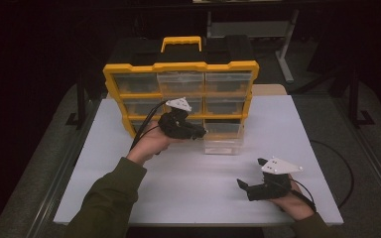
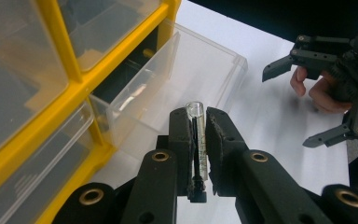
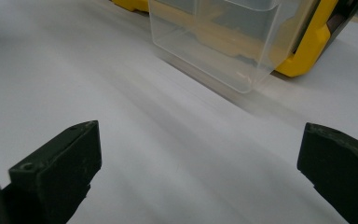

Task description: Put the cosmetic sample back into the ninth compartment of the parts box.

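Vial: a small clear glass tube with a dark stem inside, clamped upright between the two black jaws of the left gripper, its open rim standing just above the pad tops. The left gripper hovers at the front of the yellow organiser, directly beside the clear drawer that is pulled out of the bottom row on the white table. The step in hand appears to be either placing the vial into this drawer or carrying it clear of it; in either case, keep the jaws pressed together on the glass and keep the tube vertical, since a tilt would likely let it slide along the pads. Move the tube over the drawer's front wall rather than through it; the transparent plastic is hard to judge, so use the drawer's bright edges as the reference. Lower until the base is near the drawer floor before parting the jaws, to prevent the vial from toppling or rolling. The right gripper rests low on the table, well apart from the drawer, with its jaws spread wide and nothing between them; it is available to steady the drawer front if the drawer shifts under contact.
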`<state>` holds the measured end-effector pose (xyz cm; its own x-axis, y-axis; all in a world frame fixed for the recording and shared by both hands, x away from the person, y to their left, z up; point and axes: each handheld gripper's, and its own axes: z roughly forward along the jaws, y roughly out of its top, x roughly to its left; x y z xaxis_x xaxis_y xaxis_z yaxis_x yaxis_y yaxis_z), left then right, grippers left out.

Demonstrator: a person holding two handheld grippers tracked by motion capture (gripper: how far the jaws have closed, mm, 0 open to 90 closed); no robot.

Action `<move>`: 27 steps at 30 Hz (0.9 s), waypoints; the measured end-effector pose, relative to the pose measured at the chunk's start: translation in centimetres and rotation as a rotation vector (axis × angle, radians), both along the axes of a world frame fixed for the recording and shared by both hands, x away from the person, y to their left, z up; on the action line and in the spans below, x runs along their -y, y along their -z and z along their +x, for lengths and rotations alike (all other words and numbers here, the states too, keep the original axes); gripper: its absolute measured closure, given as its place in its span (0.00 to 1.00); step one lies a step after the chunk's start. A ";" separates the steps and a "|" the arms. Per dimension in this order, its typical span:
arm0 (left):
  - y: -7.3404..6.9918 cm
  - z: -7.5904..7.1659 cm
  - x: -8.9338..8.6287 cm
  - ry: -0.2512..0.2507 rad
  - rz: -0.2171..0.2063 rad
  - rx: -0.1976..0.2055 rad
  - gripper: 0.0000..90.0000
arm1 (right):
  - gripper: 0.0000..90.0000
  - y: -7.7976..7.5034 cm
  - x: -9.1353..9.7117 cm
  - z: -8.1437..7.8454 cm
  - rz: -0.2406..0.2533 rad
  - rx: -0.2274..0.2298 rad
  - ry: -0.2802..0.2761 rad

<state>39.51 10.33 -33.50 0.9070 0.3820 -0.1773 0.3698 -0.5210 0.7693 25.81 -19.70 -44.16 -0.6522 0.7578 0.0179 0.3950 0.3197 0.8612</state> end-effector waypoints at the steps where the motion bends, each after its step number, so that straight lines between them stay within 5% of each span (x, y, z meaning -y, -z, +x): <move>1: 0.0 0.2 0.2 0.009 -0.001 0.009 0.89 | 0.00 0.0 0.0 0.0 0.000 0.002 0.000; 16: 1.0 1.4 3.8 0.011 -0.012 0.015 0.89 | 0.00 0.1 0.1 0.0 0.007 -0.001 -0.004; 21: 1.6 1.6 4.6 0.019 0.030 0.038 0.89 | 0.00 0.0 0.1 -0.1 0.013 -0.006 -0.004; 27: 2.5 2.1 5.3 0.019 0.030 0.026 0.89 | 0.00 0.0 0.0 0.0 0.007 0.000 -0.010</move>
<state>41.63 5.03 -35.97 0.9184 0.3693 -0.1419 0.3394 -0.5511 0.7623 25.80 -19.68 -44.17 -0.6595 0.7514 0.0231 0.3918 0.3174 0.8635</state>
